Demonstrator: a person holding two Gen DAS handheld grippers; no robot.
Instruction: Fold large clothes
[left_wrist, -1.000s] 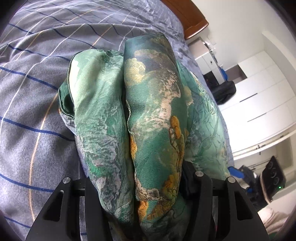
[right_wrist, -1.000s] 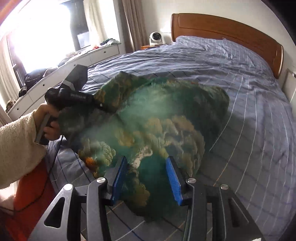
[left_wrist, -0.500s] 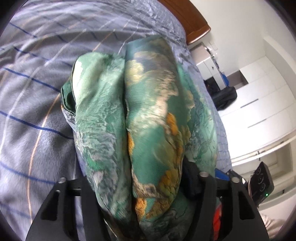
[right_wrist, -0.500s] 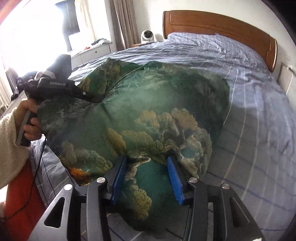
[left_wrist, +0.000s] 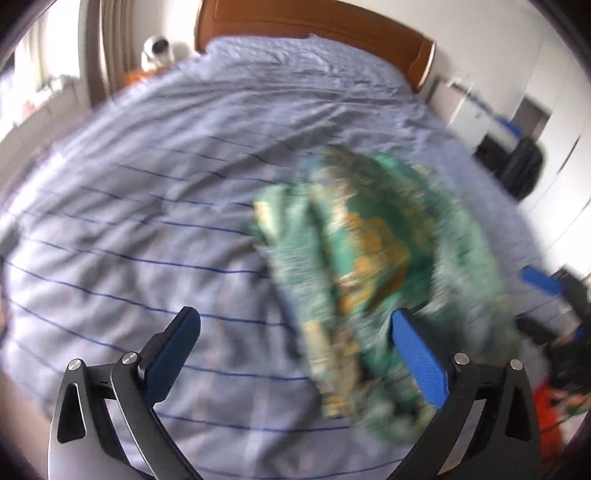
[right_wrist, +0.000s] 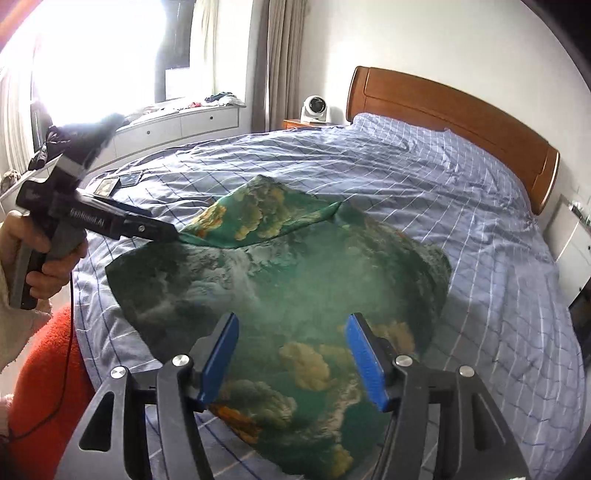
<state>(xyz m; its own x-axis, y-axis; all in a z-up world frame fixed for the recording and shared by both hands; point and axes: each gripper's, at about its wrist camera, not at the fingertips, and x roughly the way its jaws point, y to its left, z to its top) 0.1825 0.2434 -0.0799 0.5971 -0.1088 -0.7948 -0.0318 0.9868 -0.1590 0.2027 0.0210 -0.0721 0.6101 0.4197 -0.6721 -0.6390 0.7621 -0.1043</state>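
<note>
A large green garment (right_wrist: 295, 280) printed with yellow and white cloud shapes lies spread on the bed, one corner folded over on top. In the right wrist view my right gripper (right_wrist: 291, 354) hovers over its near edge. Its jaws are opening, and the cloth lies flat beneath them with the blue pads (right_wrist: 218, 358) not pressing it. My left gripper (right_wrist: 173, 234), held by a hand at the left, points at the folded corner. The left wrist view is blurred. There my left gripper (left_wrist: 295, 332) is opening wide and holds nothing, with the garment (left_wrist: 369, 266) lying below its right finger.
The bed (right_wrist: 443, 177) has a blue checked cover and a wooden headboard (right_wrist: 461, 110). A white fan (right_wrist: 314, 109) stands on the nightstand. Two small dark flat items (right_wrist: 118, 182) lie on the cover's left side. A window bench with drawers (right_wrist: 177, 125) runs along the left wall, white cupboards (left_wrist: 546, 122) along the right.
My left gripper has let go of the bunched cloth, opened wide and drawn up and back. My right gripper's jaws have widened off the cloth, which now lies flat.
</note>
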